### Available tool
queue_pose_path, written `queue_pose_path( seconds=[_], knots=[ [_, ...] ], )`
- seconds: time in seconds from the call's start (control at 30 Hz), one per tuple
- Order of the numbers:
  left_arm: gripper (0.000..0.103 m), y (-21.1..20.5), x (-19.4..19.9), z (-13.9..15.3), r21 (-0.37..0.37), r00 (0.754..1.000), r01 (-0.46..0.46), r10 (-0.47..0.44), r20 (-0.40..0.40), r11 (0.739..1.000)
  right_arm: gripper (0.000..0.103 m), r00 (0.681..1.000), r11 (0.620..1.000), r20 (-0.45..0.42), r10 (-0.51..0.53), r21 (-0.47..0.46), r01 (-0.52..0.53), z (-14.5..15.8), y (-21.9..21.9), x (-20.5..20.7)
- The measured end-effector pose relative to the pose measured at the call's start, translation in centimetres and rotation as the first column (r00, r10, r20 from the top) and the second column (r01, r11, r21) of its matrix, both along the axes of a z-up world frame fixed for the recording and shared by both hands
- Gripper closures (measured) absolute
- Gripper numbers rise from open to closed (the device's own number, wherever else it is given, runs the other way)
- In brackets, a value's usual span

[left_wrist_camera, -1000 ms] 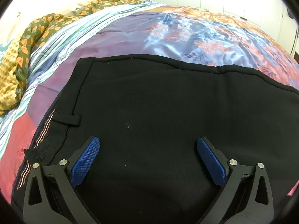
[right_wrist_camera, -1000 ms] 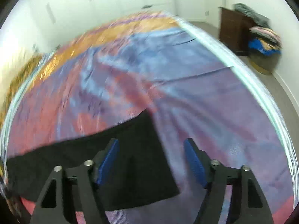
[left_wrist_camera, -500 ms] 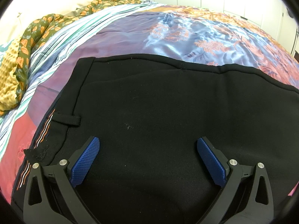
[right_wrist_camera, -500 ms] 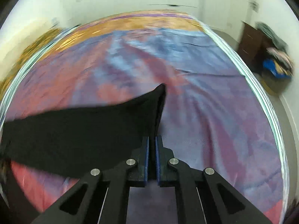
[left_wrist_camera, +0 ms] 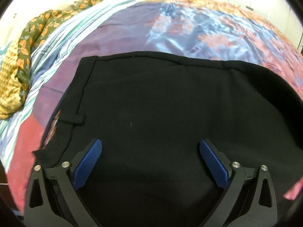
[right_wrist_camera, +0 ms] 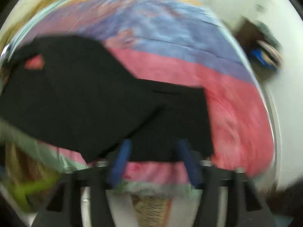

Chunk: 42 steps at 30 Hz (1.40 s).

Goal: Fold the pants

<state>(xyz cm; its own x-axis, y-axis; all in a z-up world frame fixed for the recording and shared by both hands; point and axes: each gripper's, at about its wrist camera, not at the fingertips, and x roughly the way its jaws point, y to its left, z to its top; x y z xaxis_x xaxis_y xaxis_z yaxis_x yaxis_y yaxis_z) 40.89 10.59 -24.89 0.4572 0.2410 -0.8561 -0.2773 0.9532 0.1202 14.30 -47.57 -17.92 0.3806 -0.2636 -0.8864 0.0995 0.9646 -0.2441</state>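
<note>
Black pants (left_wrist_camera: 170,123) lie spread on the patterned bedspread (left_wrist_camera: 198,30), waistband and belt loop at the left of the left-wrist view. Left gripper (left_wrist_camera: 150,147) hovers over them, blue pads wide apart, nothing pinched. Right gripper (right_wrist_camera: 153,147) (view badly blurred): jaws have just been opening, pads parted at the pants (right_wrist_camera: 94,98) edge, no cloth visibly clamped.

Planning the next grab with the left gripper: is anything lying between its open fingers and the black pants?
Nothing visible does. The left gripper hangs open directly over the black pants, which lie spread on the bedspread with only bare black cloth below the fingers.
</note>
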Motion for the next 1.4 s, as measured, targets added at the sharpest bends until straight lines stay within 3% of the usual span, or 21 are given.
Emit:
queue_pose_path(
  seconds=[0.07, 0.13, 0.2, 0.33, 0.43, 0.53, 0.7, 0.97, 1.13, 1.3, 1.4],
  knots=[
    [0.001, -1.0, -2.0, 1.7, -0.016, 1.000, 0.024, -0.024, 0.016, 1.000, 0.038, 0.997, 1.000, 0.077, -0.010, -0.027, 0.012, 1.4, 2.0, -1.2],
    [0.001, -2.6, -5.1, 3.1, -0.048, 0.997, 0.067, -0.065, 0.043, 0.997, 0.023, 0.991, 0.999, 0.136, 0.019, -0.048, -0.013, 2.2, 4.6, -1.8],
    [0.001, -4.1, -8.7, 3.8, -0.087, 0.994, 0.106, -0.102, 0.050, 0.991, 0.018, 0.978, 0.998, 0.197, 0.067, -0.033, -0.062, 2.6, 8.3, -1.8],
    [0.001, -6.3, -14.4, 3.0, -0.144, 0.988, 0.153, -0.149, 0.039, 0.978, 0.013, 0.960, 0.969, 0.234, 0.155, 0.155, -0.194, 1.2, 15.8, -1.0],
    [0.001, -7.5, -15.7, 1.9, -0.127, 0.984, 0.180, -0.180, 0.010, 0.975, 0.013, 0.959, 0.902, 0.227, 0.171, 0.355, -0.245, -1.8, 19.9, 0.8],
    [0.000, -7.8, -15.8, 0.5, -0.127, 0.982, 0.184, -0.189, -0.027, 0.975, 0.013, 0.965, 0.875, 0.203, 0.165, 0.423, -0.238, -5.0, 22.0, 2.3],
    [0.000, -7.7, -15.6, 0.1, -0.127, 0.983, 0.179, -0.183, -0.022, 0.976, 0.013, 0.987, 0.897, 0.138, 0.081, 0.422, -0.133, -7.9, 20.3, 2.9],
    [0.000, -8.2, -15.4, -0.2, -0.108, 0.987, 0.153, -0.157, -0.031, 0.982, 0.013, 0.969, 0.912, 0.210, -0.127, 0.410, 0.030, -6.7, 13.9, 0.5],
    [0.000, -8.1, -15.4, -0.2, -0.120, 0.985, 0.162, -0.167, -0.040, 0.980, 0.013, 0.954, 0.911, 0.240, -0.180, 0.408, 0.069, -6.0, 13.1, 0.3],
    [0.000, -8.1, -15.8, -0.3, -0.110, 0.985, 0.168, -0.172, -0.025, 0.980, 0.013, 0.923, 0.881, 0.281, -0.263, 0.459, 0.112, -5.5, 11.1, -0.9],
    [0.000, -8.0, -15.8, -0.3, -0.112, 0.984, 0.168, -0.173, -0.031, 0.979, 0.013, 0.875, 0.848, 0.314, -0.367, 0.499, 0.177, -4.8, 8.4, -1.9]
  ],
)
